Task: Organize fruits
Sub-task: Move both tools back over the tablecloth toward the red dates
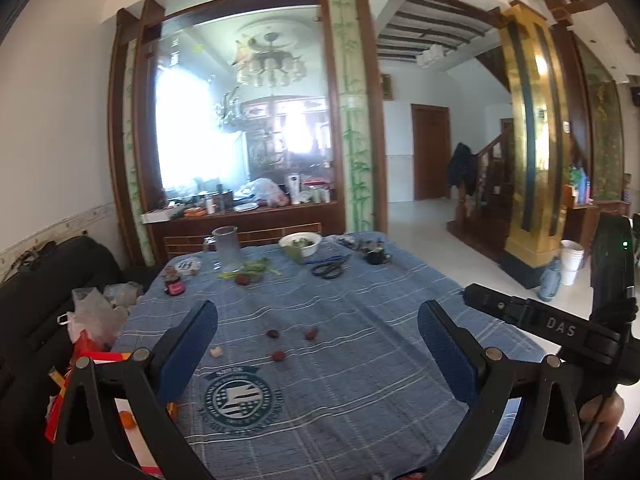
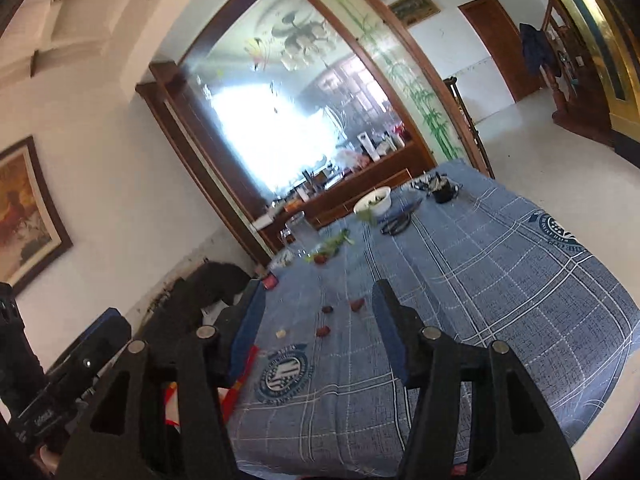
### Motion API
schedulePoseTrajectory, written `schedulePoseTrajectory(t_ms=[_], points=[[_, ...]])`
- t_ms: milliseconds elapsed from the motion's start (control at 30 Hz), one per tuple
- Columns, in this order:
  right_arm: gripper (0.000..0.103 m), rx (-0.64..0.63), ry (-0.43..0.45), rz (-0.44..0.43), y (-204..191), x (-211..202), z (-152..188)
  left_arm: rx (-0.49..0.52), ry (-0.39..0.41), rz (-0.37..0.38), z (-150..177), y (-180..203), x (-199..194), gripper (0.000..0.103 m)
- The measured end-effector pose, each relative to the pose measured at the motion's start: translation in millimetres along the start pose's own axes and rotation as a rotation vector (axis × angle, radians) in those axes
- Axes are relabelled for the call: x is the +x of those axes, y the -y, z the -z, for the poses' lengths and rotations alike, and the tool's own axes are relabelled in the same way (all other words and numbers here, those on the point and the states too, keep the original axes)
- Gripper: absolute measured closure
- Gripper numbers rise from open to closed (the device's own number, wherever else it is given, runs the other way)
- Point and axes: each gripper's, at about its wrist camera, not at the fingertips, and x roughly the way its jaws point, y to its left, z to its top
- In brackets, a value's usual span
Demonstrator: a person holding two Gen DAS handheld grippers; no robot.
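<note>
We hold our left gripper (image 1: 318, 344) up over the near end of the desk (image 1: 360, 360). Its jaws are wide open and hold nothing. Our right gripper (image 2: 320, 320) is tilted, and its jaws are wide open too, with nothing in them.

A blue checked cloth (image 1: 380, 304) covers the desk. Three small red fruits (image 1: 278, 356) lie on the cloth in the middle, a little way past our left jaws. They sit near each other but do not touch. A small pale piece (image 1: 216, 352) lies just left of them, close to the left finger. One more red fruit (image 1: 241, 280) lies farther away, beside some green stems (image 1: 252, 269).

At the far end stand a clear jug (image 1: 227, 246), a white bowl (image 1: 301, 242) with green bits in it, black scissors (image 1: 328, 269) and a small dark cup (image 1: 375, 256). A small jar with a pink lid (image 1: 174, 286) sits near the far left edge.

There is a lot of bare cloth between the fruits and the far things, and on the right side too. In the right wrist view the cloth runs far to the right with nothing on it.

The left edge of the desk is crowded. A red and white box (image 1: 92, 360) and a plastic bag (image 1: 90, 312) press close to it. An orange fruit (image 1: 127, 419) peeks out below the near left corner. Past the right edge is open floor (image 1: 424, 224).
</note>
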Motion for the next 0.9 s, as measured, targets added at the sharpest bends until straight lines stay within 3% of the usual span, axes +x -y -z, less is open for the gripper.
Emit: schedulePoseTrajectory(t_ms=[267,567,733,900], points=[[0.046,-0.035,-0.134,0.022,-5.8,56.3,18.2,-0.054,-0.068,-0.072,25.5,-33.3,29.1,0.002],[0.046,-0.016,-0.251,0.068,14.4,114.3,31.9,-0.013,-0.199,-0.11,65.8,-56.6,93.5,0.002],[0.046,0.055,-0.362,0.084,46.9,172.2,32.1,-0.009,-0.282,-0.147,94.2,-81.3,125.3,0.003],[0.046,0.085,-0.46,0.084,53.9,237.2,25.7,-0.053,-0.361,-0.164,115.0,-107.8,150.8,0.003]])
